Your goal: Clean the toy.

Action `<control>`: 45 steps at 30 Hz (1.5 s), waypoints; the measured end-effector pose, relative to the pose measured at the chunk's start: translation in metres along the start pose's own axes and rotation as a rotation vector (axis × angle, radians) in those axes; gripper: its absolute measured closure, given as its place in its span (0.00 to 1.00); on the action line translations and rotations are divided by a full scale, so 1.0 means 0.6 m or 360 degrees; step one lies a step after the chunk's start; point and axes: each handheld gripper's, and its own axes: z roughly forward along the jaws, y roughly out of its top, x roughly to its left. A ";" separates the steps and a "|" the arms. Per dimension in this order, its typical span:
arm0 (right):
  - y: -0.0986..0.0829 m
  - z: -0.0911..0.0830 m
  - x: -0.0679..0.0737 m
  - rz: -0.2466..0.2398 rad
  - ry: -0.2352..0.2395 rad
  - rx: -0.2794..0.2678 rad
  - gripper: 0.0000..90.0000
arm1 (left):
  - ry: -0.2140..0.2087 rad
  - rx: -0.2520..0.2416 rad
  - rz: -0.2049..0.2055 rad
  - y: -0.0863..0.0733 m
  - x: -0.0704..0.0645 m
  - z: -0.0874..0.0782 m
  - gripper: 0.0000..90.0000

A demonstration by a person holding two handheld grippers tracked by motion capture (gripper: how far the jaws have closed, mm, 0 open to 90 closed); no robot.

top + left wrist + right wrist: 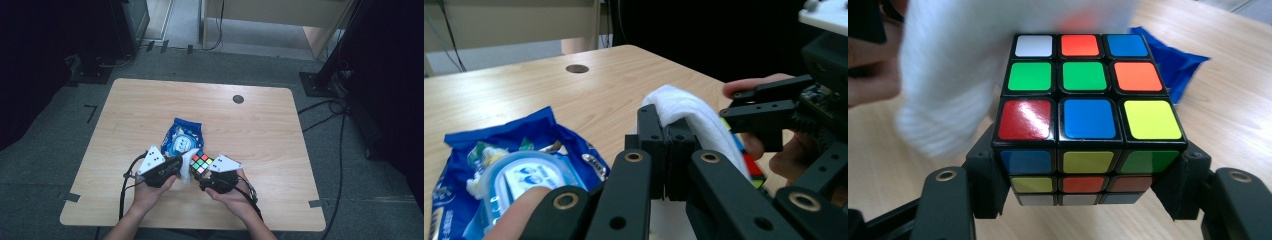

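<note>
A light wooden table [150, 110] with rounded corners is set on a grey floor [50, 165]. A small round dark hole [238, 99] is seen in the tabletop toward 1 o'clock. Black cables [330, 107] are laid on the floor at 3 o'clock. Pale wooden furniture [280, 12] is placed at 12 o'clock. The sides of the room are kept dark.
</note>
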 end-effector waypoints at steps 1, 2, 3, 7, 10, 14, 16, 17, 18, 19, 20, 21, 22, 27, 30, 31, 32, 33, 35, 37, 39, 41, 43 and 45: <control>0.001 0.002 0.003 -0.0015 0.0002 0.0014 0.38 | -0.0006 0.0002 0.0016 0.001 -0.005 0.001 1.00; 0.001 0.003 0.006 -0.0020 0.0004 0.0025 0.38 | -0.0018 0.0008 0.0038 0.001 -0.010 0.002 1.00; 0.001 0.005 0.009 -0.0030 0.0007 0.0034 0.38 | -0.0032 0.0016 0.0059 0.001 -0.015 0.004 1.00; 0.003 0.009 0.019 -0.0071 0.0013 0.0061 0.38 | -0.0070 0.0069 0.0185 -0.001 -0.041 0.015 0.99; 0.003 0.010 0.025 -0.0095 0.0002 0.0081 0.38 | -0.0059 0.0086 0.0275 -0.003 -0.056 0.019 0.99; 0.004 0.008 0.026 -0.0100 -0.0004 0.0081 0.38 | -0.0038 0.0081 0.0297 -0.003 -0.054 0.019 0.99; 0.004 0.007 0.026 -0.0109 -0.0016 0.0074 0.38 | 0.0019 0.0084 0.0277 -0.002 -0.047 0.018 0.99; 0.005 0.006 0.026 -0.0106 -0.0012 0.0070 0.38 | 0.0049 0.0091 0.0259 -0.002 -0.041 0.017 0.99; 0.005 0.006 0.026 -0.0110 -0.0010 0.0061 0.38 | 0.0083 0.0091 0.0228 -0.002 -0.034 0.015 0.99; 0.006 0.004 0.026 -0.0113 -0.0011 0.0059 0.38 | 0.0115 0.0091 0.0200 -0.002 -0.027 0.014 0.99; 0.006 0.003 0.026 -0.0109 -0.0005 0.0056 0.38 | 0.0152 0.0094 0.0160 -0.002 -0.017 0.012 0.99; 0.007 0.002 0.026 -0.0111 -0.0005 0.0054 0.38 | 0.0169 0.0097 0.0140 -0.002 -0.011 0.010 0.99; 0.008 0.001 0.027 -0.0111 -0.0003 0.0054 0.38 | 0.0192 0.0095 0.0110 -0.002 -0.006 0.009 0.99; 0.010 0.001 0.028 -0.0119 0.0005 0.0041 0.38 | 0.0207 0.0090 0.0095 -0.003 -0.009 0.008 0.99; 0.008 0.003 0.029 -0.0118 0.0000 0.0059 0.38 | 0.0175 0.0094 0.0166 -0.002 -0.028 0.012 0.99; 0.008 0.004 0.030 -0.0119 -0.0002 0.0064 0.38 | 0.0156 0.0094 0.0190 -0.003 -0.035 0.014 0.99; 0.007 0.006 0.030 -0.0129 -0.0011 0.0075 0.38 | 0.0138 0.0097 0.0212 -0.003 -0.042 0.016 0.99; 0.007 0.006 0.030 -0.0129 -0.0011 0.0075 0.38 | 0.0117 0.0098 0.0232 -0.003 -0.048 0.017 0.99; 0.006 0.007 0.031 -0.0133 -0.0016 0.0081 0.38 | 0.0096 0.0097 0.0268 -0.003 -0.058 0.019 0.99; 0.006 0.006 0.030 -0.0127 -0.0016 0.0083 0.38 | 0.0095 0.0091 0.0273 -0.002 -0.059 0.020 0.98; 0.007 0.005 0.030 -0.0131 -0.0020 0.0082 0.38 | 0.0143 0.0100 0.0261 -0.002 -0.052 0.019 0.98; 0.007 0.004 0.031 -0.0139 -0.0011 0.0075 0.38 | 0.0198 0.0112 0.0226 -0.002 -0.038 0.018 0.98; 0.007 0.004 0.032 -0.0150 -0.0010 0.0072 0.38 | 0.0261 0.0124 0.0178 -0.003 -0.021 0.014 0.99; 0.008 0.002 0.034 -0.0150 -0.0002 0.0062 0.38 | 0.0308 0.0139 0.0131 -0.004 -0.006 0.011 0.99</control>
